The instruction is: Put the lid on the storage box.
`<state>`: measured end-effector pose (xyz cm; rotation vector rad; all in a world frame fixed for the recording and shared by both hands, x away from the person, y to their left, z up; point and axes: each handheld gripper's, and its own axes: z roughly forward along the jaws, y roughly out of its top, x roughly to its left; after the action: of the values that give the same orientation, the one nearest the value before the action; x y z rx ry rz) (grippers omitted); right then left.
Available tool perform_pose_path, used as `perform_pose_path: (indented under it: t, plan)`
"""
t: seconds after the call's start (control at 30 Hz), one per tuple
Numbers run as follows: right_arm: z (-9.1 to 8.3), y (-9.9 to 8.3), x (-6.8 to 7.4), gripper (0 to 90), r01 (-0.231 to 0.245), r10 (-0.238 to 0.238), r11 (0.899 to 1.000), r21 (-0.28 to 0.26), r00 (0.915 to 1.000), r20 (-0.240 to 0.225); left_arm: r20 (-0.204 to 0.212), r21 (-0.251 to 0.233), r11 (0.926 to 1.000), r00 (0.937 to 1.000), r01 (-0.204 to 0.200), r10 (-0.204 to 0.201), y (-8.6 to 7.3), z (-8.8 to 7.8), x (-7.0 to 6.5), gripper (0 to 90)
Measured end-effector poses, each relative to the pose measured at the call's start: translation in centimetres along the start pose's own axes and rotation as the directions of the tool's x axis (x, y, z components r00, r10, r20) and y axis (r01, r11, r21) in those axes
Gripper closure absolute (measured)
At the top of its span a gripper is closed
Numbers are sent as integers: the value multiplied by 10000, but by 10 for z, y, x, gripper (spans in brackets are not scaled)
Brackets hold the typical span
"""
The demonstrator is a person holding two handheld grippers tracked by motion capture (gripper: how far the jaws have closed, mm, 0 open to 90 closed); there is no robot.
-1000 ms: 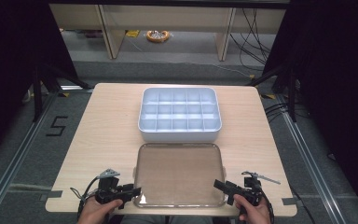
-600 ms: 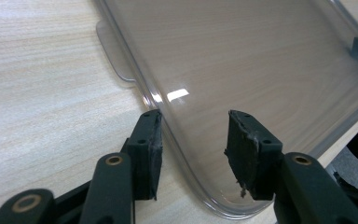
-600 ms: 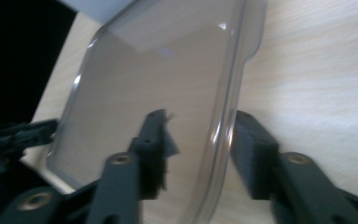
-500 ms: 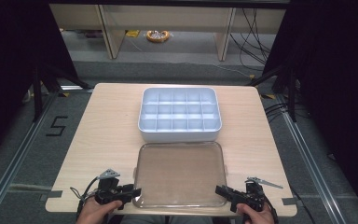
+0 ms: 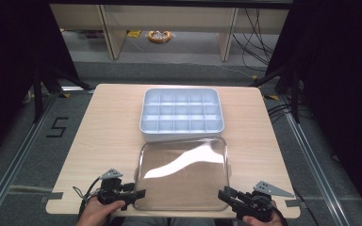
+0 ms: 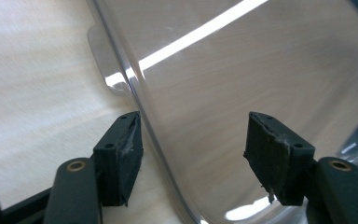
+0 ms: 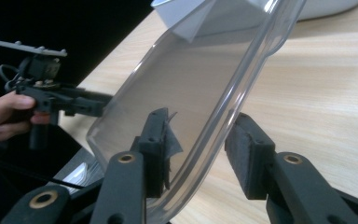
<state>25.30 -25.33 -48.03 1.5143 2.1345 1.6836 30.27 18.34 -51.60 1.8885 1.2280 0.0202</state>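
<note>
A clear plastic lid (image 5: pixel 184 174) lies near the table's front edge, in front of a white compartment box (image 5: pixel 181 113). My left gripper (image 5: pixel 141 193) is at the lid's near left corner. Its jaws have just been opening and stand open astride the lid's rim (image 6: pixel 223 84), the pads (image 6: pixel 121 158) not pressing. My right gripper (image 5: pixel 222 195) is at the near right corner. Its jaws have just been closing and are shut on the lid's rim (image 7: pixel 177 84). In the right gripper view that side of the lid looks tilted up off the table.
The wooden table (image 5: pixel 108 132) has bare room left and right of the box and lid. The box (image 7: pixel 205 18) stands just beyond the lid's far edge. Across the lid, a hand (image 7: pixel 0 116) holds the left gripper (image 7: pixel 98 100). Floor and cables surround the table.
The right gripper has shifted at the lid's near right corner and closed on its rim. A bright glare now crosses the lid. The left gripper has stayed put.
</note>
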Motion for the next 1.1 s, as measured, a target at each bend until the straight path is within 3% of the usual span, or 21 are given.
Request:
perform_pose_path:
  t: [0.03, 0.07, 0.2, 0.4, 0.47, 0.63, 0.8, 0.83, 0.9, 0.93, 0.97, 1.0, 1.03, 1.07, 1.1]
  plan:
    - [0, 0, 0, 618, 0, 0, 10000, 0, 10000, 0, -12, -66, 10000, 10000, 42, -42, 0, 1, 0, 350]
    - [1, 0, -1, 618, 473, -474, 9988, -103, 9988, -148, 131, -99, 9996, 9995, 279, -278, 1, 1, 2, 333]
    - [0, 1, 1, 619, 769, -772, 9969, -179, 9969, -165, 395, -79, 9981, 9974, 606, -602, 2, 0, 6, 335]
    - [-3, 2, 4, 620, 784, -791, 9967, -195, 9961, -395, 464, -20, 9983, 9973, 578, -576, 3, 0, 6, 307]
    - [-3, 3, 2, 620, 1247, -1257, 9918, -293, 9915, -346, 672, 6, 9972, 9949, 751, -749, 4, 0, 8, 307]
    - [-4, 4, -1, 619, 1362, -1379, 9898, -409, 9896, -420, 825, 60, 9983, 9949, 577, -580, 6, 2, 9, 308]
    - [-6, 5, 0, 619, 1669, -1696, 9845, -531, 9842, -516, 1057, 3, 9951, 9896, 984, -979, 6, 4, 9, 307]
    - [-8, 6, 1, 619, 2019, -2030, 9786, -388, 9788, -274, 1140, 39, 9948, 9883, 1018, -1016, 6, 6, 8, 308]
    - [-9, 6, 5, 620, 2074, -2086, 9778, -307, 9771, -428, 1093, 105, 9964, 9903, 846, -853, 5, 5, 7, 330]
    - [-9, 5, 7, 619, 1716, -1726, 9849, -245, 9840, -445, 1116, 119, 9967, 9904, 807, -815, 5, 5, 8, 359]
    - [-7, 4, 3, 616, 1969, -1981, 9796, -400, 9798, -278, 1116, 119, 9967, 9904, 807, -815, 5, 5, 8, 392]
    - [-7, 4, 0, 614, 1925, -1941, 9803, -441, 9804, -352, 1305, 224, 9918, 9832, 1257, -1276, 4, 3, 12, 438]
    - [-7, 4, 0, 614, 1925, -1941, 9803, -441, 9804, -352, 1305, 224, 9918, 9832, 1257, -1276, 4, 3, 12, 471]
    - [-7, 2, -4, 610, 1323, -1327, 9911, -171, 9910, -202, 1371, 374, 9908, 9814, 1302, -1342, 3, 1, 16, 500]
    - [-7, 2, -4, 610, 1323, -1327, 9911, -171, 9910, -202, 1371, 374, 9908, 9814, 1302, -1342, 3, 1, 16, 511]
